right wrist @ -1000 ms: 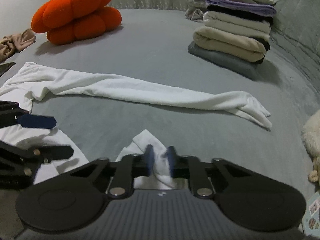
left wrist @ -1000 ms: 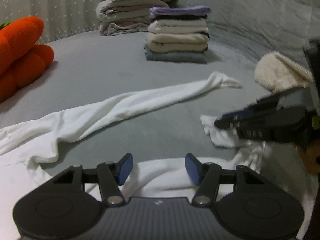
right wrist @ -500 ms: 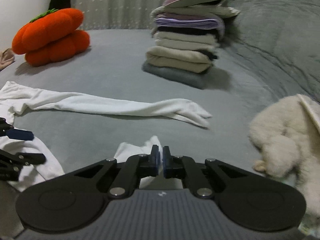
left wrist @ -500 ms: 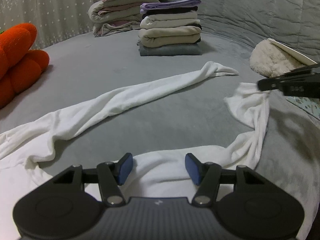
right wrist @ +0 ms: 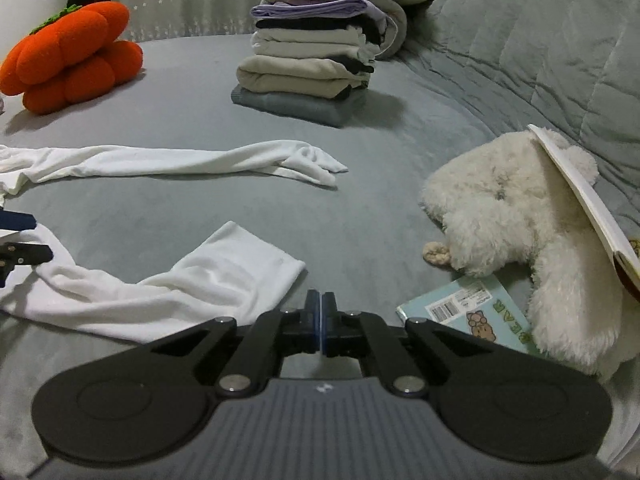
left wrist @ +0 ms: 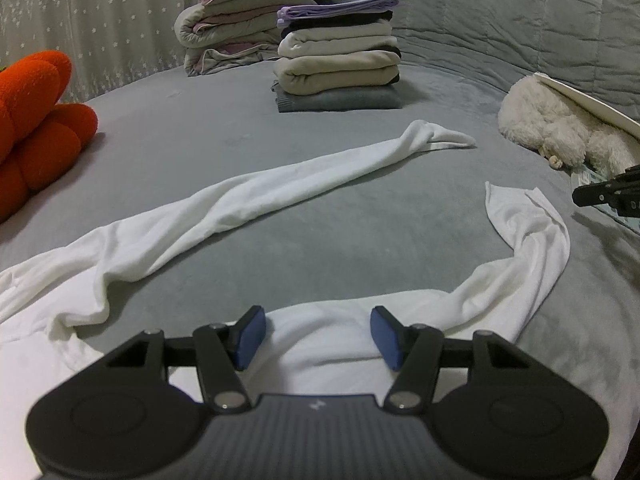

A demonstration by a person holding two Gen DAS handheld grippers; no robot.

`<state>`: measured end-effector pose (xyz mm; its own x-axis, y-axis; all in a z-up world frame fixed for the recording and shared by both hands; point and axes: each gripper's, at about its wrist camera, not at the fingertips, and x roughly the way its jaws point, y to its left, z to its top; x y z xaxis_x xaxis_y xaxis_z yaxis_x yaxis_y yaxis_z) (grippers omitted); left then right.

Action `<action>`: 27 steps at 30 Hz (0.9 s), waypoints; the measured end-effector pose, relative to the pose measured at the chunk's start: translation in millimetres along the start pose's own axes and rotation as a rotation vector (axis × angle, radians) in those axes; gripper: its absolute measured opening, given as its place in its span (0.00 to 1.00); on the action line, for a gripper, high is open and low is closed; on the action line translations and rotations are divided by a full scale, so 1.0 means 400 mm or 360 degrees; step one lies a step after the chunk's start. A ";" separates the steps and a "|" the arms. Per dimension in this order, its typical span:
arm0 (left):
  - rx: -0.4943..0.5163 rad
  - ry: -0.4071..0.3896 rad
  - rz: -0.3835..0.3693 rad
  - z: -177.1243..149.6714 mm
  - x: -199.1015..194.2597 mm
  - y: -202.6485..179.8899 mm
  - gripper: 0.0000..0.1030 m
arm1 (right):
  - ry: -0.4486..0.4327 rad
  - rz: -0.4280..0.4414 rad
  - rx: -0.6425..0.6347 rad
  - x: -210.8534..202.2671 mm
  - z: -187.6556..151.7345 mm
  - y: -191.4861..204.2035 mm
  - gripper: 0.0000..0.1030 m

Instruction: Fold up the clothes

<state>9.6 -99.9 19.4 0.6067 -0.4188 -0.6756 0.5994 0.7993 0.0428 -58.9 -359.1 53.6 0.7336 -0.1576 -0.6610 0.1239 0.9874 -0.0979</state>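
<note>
We find the left tool (left wrist: 318,334) with its blue pads spread wide, empty, poised over the body of the white long-sleeved shirt (left wrist: 248,204), which lies directly beneath and between the pads. The right tool (right wrist: 320,316) has its pads pressed together with nothing between them; the cuff of the nearer sleeve (right wrist: 240,264) lies flat just ahead and to its left, not touching it. The shirt is spread on the grey bed (left wrist: 360,232), unfolded and creased. One sleeve curves toward the right tool; the other sleeve (right wrist: 180,162) stretches across the bed's middle. Beyond it stands a stack of folded clothes (left wrist: 340,64). An orange plush (right wrist: 72,56) occupies the far left, a white plush toy (right wrist: 520,216) the right edge.
</note>
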 end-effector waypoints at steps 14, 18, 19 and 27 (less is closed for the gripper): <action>0.0026 -0.0098 -0.0108 -0.005 -0.072 -0.022 0.58 | 0.0048 0.0219 0.0185 -0.006 0.010 -0.015 0.39; 0.0050 -0.0111 -0.0190 -0.017 -0.094 -0.037 0.58 | 0.0081 0.0366 0.0361 -0.015 0.011 -0.044 0.39; 0.0063 -0.0105 -0.0220 -0.021 -0.097 -0.042 0.58 | 0.0095 0.0408 0.0413 -0.016 0.009 -0.052 0.39; 0.0239 -0.0072 -0.0364 -0.043 -0.095 -0.099 0.57 | 0.0164 0.0475 0.0567 0.016 0.004 -0.069 0.39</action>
<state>-46.0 -108.2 30.7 0.4675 -0.6026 -0.6468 0.7921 0.6103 0.0040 -56.6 -387.5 53.2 0.7044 0.1522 -0.6933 0.1524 0.9215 0.3572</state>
